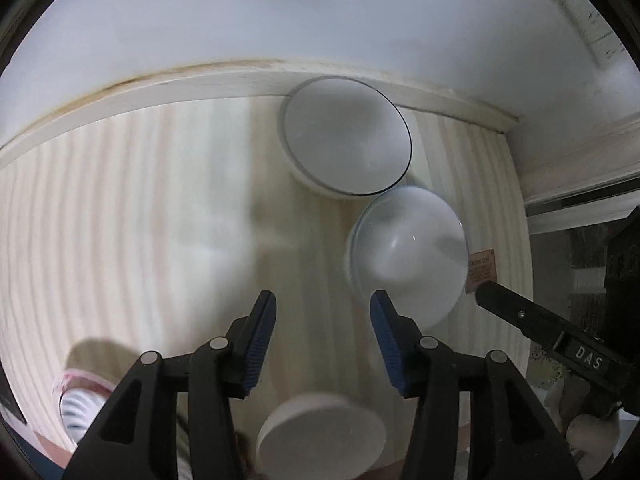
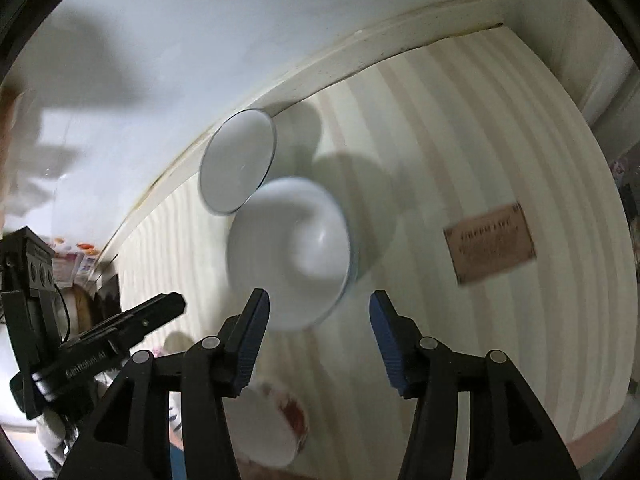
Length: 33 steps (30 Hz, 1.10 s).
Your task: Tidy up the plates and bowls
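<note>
Two white bowls sit on the pale striped table. The far bowl (image 1: 347, 136) with a thin dark rim stands by the wall; it also shows in the right wrist view (image 2: 238, 162). The nearer white bowl (image 1: 408, 252) touches it and shows in the right wrist view (image 2: 290, 252). A third white dish (image 1: 320, 436) lies at the table's near edge, below my left gripper; in the right wrist view it (image 2: 268, 428) carries a red mark. My left gripper (image 1: 323, 308) is open and empty. My right gripper (image 2: 318, 306) is open and empty, just in front of the nearer bowl.
A brown paper label (image 2: 490, 242) lies on the table to the right of the bowls. A raised pale ledge (image 1: 200, 86) runs along the white wall. A pink striped object (image 1: 80, 400) sits at the near left. The table edge (image 2: 600, 432) drops off on the right.
</note>
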{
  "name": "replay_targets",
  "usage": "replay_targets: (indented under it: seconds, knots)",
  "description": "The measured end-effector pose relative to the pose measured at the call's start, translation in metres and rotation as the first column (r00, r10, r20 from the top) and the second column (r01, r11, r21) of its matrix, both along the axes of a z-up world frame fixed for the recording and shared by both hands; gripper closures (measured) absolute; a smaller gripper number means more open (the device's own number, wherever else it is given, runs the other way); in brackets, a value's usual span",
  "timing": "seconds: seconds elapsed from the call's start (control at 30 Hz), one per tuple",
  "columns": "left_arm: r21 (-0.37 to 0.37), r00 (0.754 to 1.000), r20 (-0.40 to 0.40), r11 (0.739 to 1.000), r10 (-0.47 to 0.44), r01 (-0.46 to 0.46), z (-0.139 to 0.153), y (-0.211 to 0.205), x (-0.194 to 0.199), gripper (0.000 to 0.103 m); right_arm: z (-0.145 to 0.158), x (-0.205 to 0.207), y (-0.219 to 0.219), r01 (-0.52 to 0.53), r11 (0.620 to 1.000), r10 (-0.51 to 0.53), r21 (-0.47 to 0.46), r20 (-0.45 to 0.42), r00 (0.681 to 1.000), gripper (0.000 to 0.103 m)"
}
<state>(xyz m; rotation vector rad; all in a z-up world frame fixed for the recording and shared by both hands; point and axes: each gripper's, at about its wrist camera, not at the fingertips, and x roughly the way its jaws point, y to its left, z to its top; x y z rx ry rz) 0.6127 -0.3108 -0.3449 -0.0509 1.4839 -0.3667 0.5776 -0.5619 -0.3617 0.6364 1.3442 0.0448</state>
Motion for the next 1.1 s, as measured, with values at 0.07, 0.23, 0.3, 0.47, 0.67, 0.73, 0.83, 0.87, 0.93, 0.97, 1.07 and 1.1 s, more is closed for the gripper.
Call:
replay_targets:
  seconds: [0.07,0.23,0.3,0.47,0.67,0.73,0.83,0.87,0.93,0.97,1.07,1.1]
  knots:
    - [0.01,1.0,-0.019,1.0,-0.016,0.017,-0.009,-0.014,0.006,0.056,-0.008,0.009,0.002,-0.002,1.0,0.002,0.008,-0.012,1.0,0.048]
    - [0.041,0.996,-0.065,0.997,-0.06,0.062,-0.041,-0.039,0.02,0.056,-0.029,0.028,0.0,-0.024,1.0,0.024,-0.01,-0.053,0.998,0.048]
    - [0.044,0.995,-0.067,0.996,-0.076,0.079,-0.048,-0.046,0.022,0.068,-0.04,0.033,0.003,-0.029,1.0,0.029,-0.007,-0.075,0.997,0.065]
    - [0.065,0.993,-0.044,0.991,-0.111,0.114,-0.056,-0.057,0.022,0.089,-0.055,0.039,0.011,-0.05,0.997,0.045,-0.059,-0.082,0.996,0.091]
    - [0.098,0.992,0.014,0.987,-0.127,0.126,-0.043,-0.06,0.009,0.089,-0.044,0.033,0.019,-0.074,0.993,0.068,-0.094,-0.066,0.995,0.091]
    - [0.099,0.991,0.034,0.988,-0.126,0.122,-0.035,-0.056,0.003,0.089,-0.037,0.028,0.025,-0.088,0.991,0.082,-0.101,-0.056,0.995,0.091]
    - [0.096,0.99,0.072,0.989,-0.122,0.115,-0.017,-0.047,-0.008,0.089,-0.024,0.019,0.032,-0.1,0.991,0.098,-0.09,-0.031,0.995,0.091]
    - [0.095,0.989,0.082,0.989,-0.123,0.115,-0.011,-0.045,-0.012,0.089,-0.018,0.015,0.034,-0.107,0.99,0.105,-0.089,-0.022,0.994,0.091]
    - [0.092,0.986,0.109,0.989,-0.125,0.115,0.002,-0.041,-0.021,0.089,-0.007,0.005,0.04,-0.121,0.988,0.121,-0.094,-0.006,0.993,0.091]
    - [0.093,0.984,0.123,0.989,-0.128,0.117,0.009,-0.04,-0.024,0.089,-0.001,0.001,0.041,-0.126,0.988,0.127,-0.093,0.001,0.992,0.091]
    - [0.086,0.979,0.162,0.99,-0.125,0.112,0.031,-0.028,-0.038,0.089,0.017,-0.013,0.05,-0.143,0.986,0.146,-0.09,0.024,0.989,0.091]
    - [0.081,0.977,0.173,0.99,-0.124,0.111,0.038,-0.023,-0.043,0.089,0.024,-0.017,0.051,-0.149,0.985,0.152,-0.088,0.034,0.988,0.091]
